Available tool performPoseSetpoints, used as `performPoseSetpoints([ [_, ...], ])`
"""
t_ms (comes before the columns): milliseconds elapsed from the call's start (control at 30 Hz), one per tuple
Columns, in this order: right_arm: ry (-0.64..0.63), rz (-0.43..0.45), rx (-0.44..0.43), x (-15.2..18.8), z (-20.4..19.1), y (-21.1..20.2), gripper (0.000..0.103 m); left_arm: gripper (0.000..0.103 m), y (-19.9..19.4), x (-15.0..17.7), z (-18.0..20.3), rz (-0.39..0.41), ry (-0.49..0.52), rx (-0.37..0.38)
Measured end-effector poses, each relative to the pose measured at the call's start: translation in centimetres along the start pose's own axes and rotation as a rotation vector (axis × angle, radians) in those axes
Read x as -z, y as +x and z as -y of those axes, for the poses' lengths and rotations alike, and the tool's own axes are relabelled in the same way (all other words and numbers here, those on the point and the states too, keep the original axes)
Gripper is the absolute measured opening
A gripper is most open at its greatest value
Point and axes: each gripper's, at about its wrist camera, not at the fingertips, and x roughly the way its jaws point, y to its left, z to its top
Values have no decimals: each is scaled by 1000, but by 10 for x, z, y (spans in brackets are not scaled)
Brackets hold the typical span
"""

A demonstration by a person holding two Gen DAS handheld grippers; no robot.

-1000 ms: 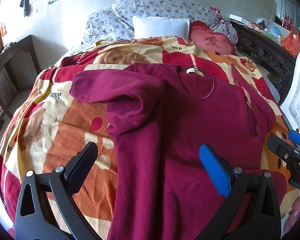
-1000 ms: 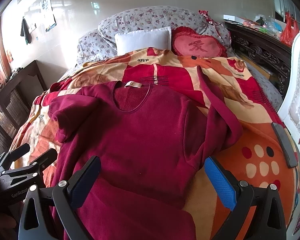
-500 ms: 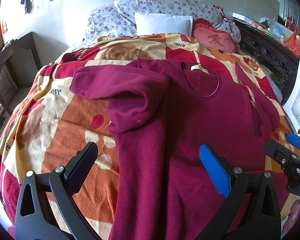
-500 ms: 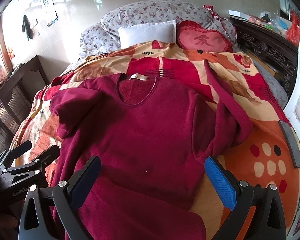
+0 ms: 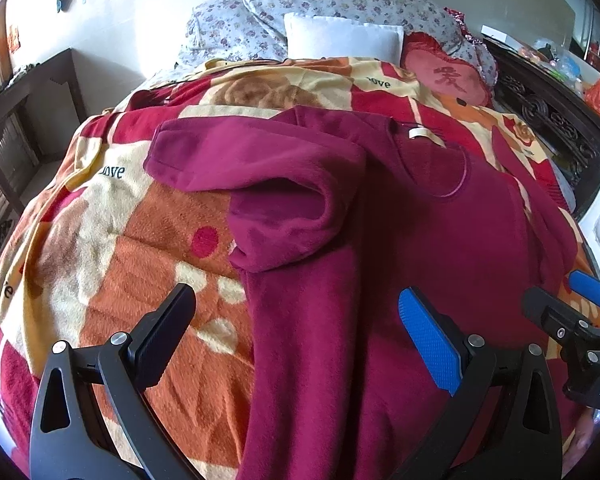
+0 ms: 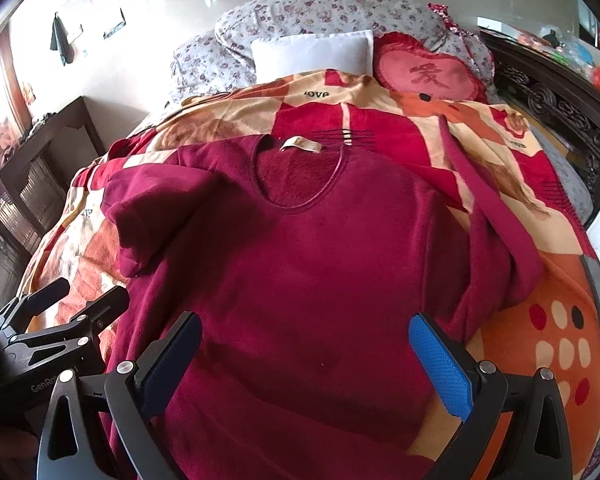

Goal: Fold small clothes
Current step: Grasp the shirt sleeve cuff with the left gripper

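A big blanket (image 6: 540,360) covers the bed, and the red top (image 6: 320,280) lies flat on it. One sleeve (image 5: 260,184) is bunched up. Both grippers, left (image 5: 296,332) and right (image 6: 306,354), hang above it, fingers wide apart, holding nothing. Folding looks barely begun; next, grab a sleeve.

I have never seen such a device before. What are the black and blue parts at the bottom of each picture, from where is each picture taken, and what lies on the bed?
There is no robot. A person holds one pair of tongs in each hand, and a wide-angle camera on each looks forward along its two fingers. The black and blue parts are those fingers.

One picture comes from the left tongs, the other from the right tongs. Each view also shows the other tongs at its edge.

A dark red sweater lies spread on a bright patterned blanket, one sleeve folded across itself. Pillows lie at the far end.

Both tongs are open and hold nothing.
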Motion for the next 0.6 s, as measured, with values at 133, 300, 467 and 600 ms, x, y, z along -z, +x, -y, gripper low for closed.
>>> performPoseSetpoints([
  [133, 0, -14, -12, -4, -3, 10, 103, 102, 10, -7, -16, -25, -42, 13],
  [300, -5, -30, -26, -8, -6, 21, 103, 102, 22, -23, -54, -23, -135, -10],
  [467, -4, -49, -42, -9, -6, 30, 103, 102, 52, -48, -108, -42, -315, 8],
  [600, 0, -61, -52, -10, -5, 35, 103, 96, 81, -65, -137, -66, -418, 18],
])
